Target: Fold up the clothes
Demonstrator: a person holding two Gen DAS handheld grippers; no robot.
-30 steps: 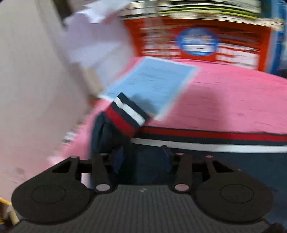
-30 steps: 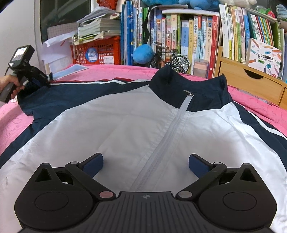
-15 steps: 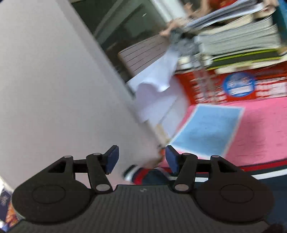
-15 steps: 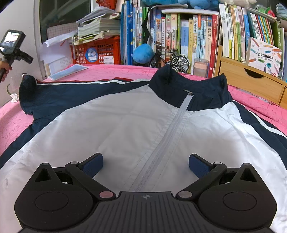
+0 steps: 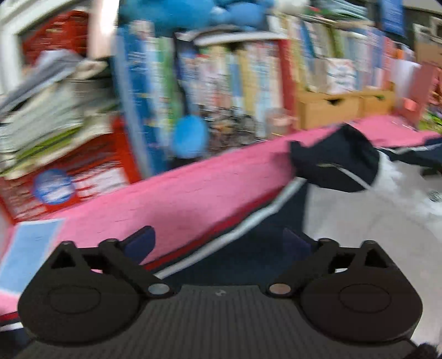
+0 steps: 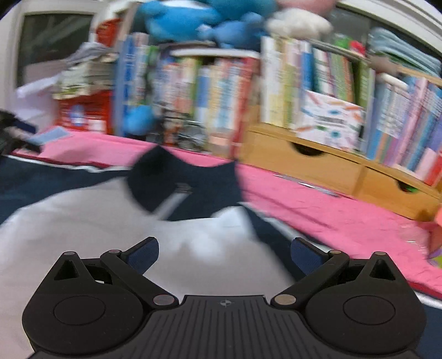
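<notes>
Lying flat on the pink bedspread (image 6: 317,204), front side up, the navy-and-white jacket (image 6: 110,221) has its dark collar (image 6: 187,176) turned toward the shelf of books (image 6: 221,91), so its long axis, along the grey zipper, runs from the right gripper away to the shelf; the sleeve with red and white stripes (image 5: 237,229) stretches off sideways along the bedspread's far edge. Both views are smeared by motion, and no writing can be read now: the round blue label on the red crate (image 5: 52,187) and the print on the white box with coloured pencils (image 6: 331,118) are only blurs. A second ago the left gripper (image 5: 218,243) was nipped on the striped cuff near a blue sheet of paper (image 5: 27,248); since then it has let go, swung across toward the collar, and its jaws are opening, spread wide with nothing between them, the sleeve lying below. The right gripper (image 6: 223,254) looked squarely down the zipper before and now faces more to the right, over the white chest panel and the navy shoulder seam, its jaws released and wide as they were, holding nothing. Behind the jacket stand the books, a wooden drawer unit (image 6: 317,160), blue plush toys (image 6: 193,16) on top, and stacked papers (image 5: 49,110) above the crate.
</notes>
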